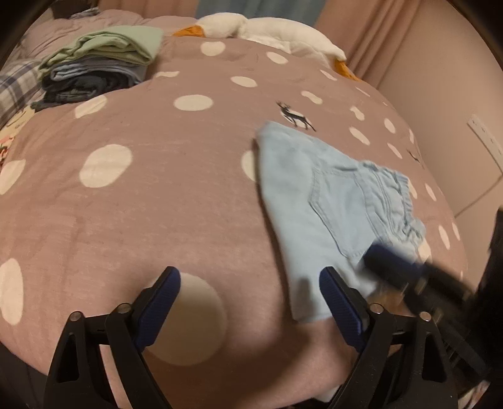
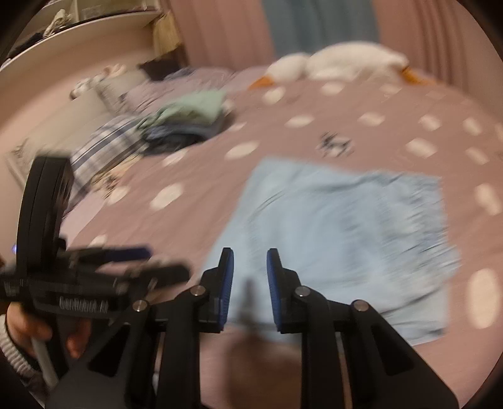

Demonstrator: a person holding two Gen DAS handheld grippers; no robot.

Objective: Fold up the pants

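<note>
Light blue pants (image 1: 330,195) lie folded into a compact shape on the dotted pink bed cover (image 1: 157,204), back pocket up and elastic waistband to the right. My left gripper (image 1: 250,272) is open wide just above the cover, its right finger at the pants' near left corner, nothing between the pads. The right gripper (image 1: 377,254) shows blurred over the pants' near right part. In the right wrist view the pants (image 2: 330,226) lie ahead of my right gripper (image 2: 250,251), whose jaws stand a narrow gap apart with no cloth pinched. The left gripper (image 2: 168,261) is at the left in a hand (image 2: 28,327).
A stack of folded clothes (image 1: 100,66), green on top, sits at the far left of the bed, beside plaid fabric (image 1: 15,85). A white plush goose (image 1: 267,28) lies at the head. Curtains and a wall with an outlet (image 1: 485,138) stand at the right.
</note>
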